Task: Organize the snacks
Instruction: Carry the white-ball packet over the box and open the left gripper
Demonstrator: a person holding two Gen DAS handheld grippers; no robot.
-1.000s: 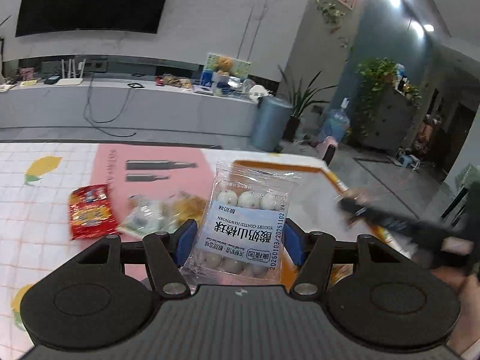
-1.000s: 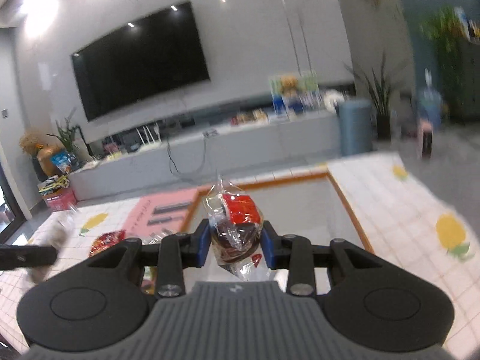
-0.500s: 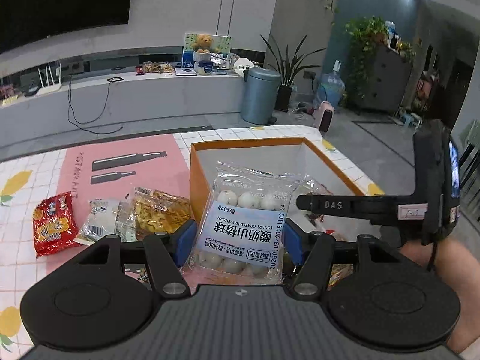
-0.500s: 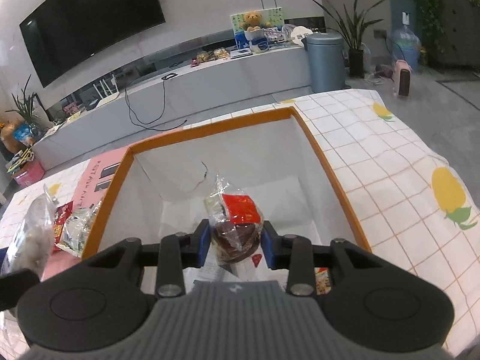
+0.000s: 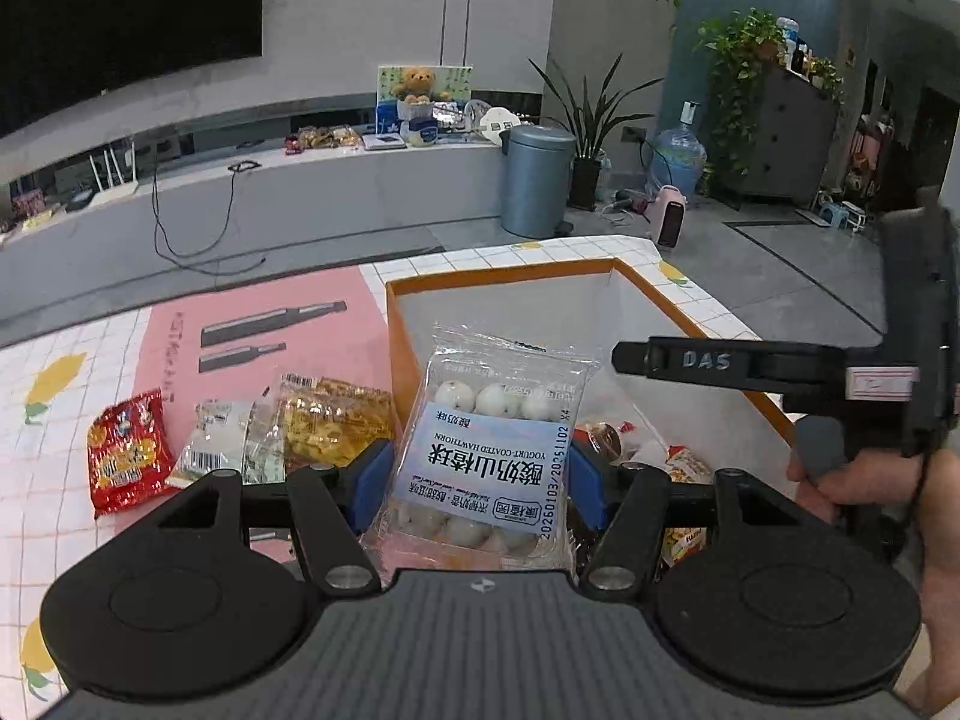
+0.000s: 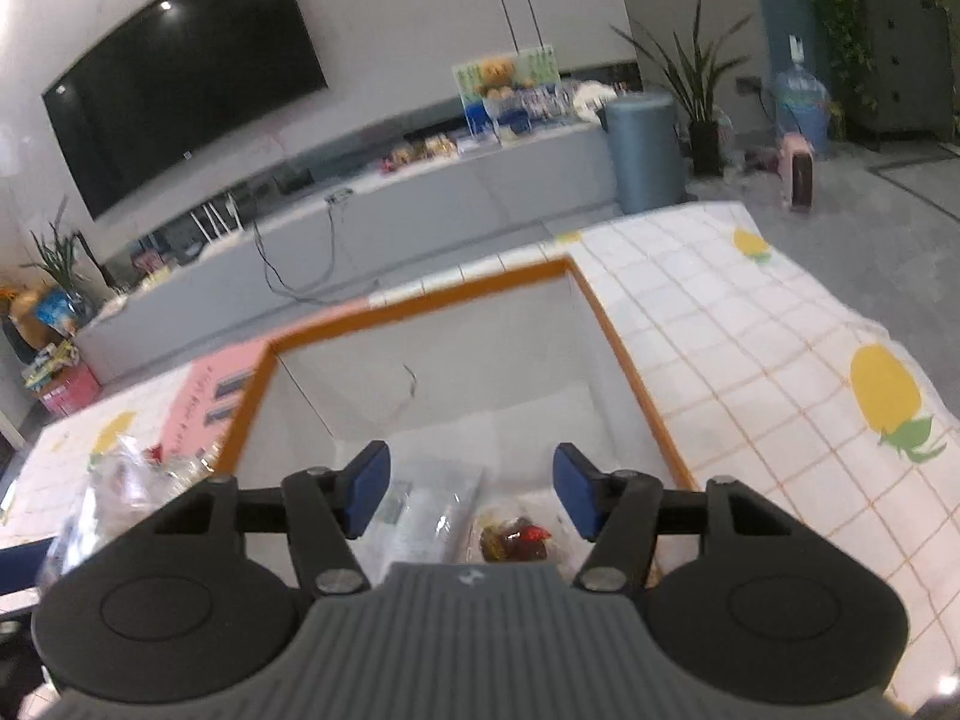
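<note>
The orange-rimmed box (image 5: 714, 324) sat on the checked tablecloth (image 6: 774, 354). Only the left view showed the right gripper's arm lettered "DAS". The left gripper (image 5: 474, 483) pinched a clear pouch (image 5: 492, 450) — "YOGURT-COATED HAWTHORN". The right gripper (image 6: 471, 489) was spread wide above a red-wrapped snack (image 6: 516, 540) inside the box.

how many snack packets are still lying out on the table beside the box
3: a red packet farthest left, a clear white packet beside it, a yellow packet against the orange box. More may hide behind the left gripper.
</note>
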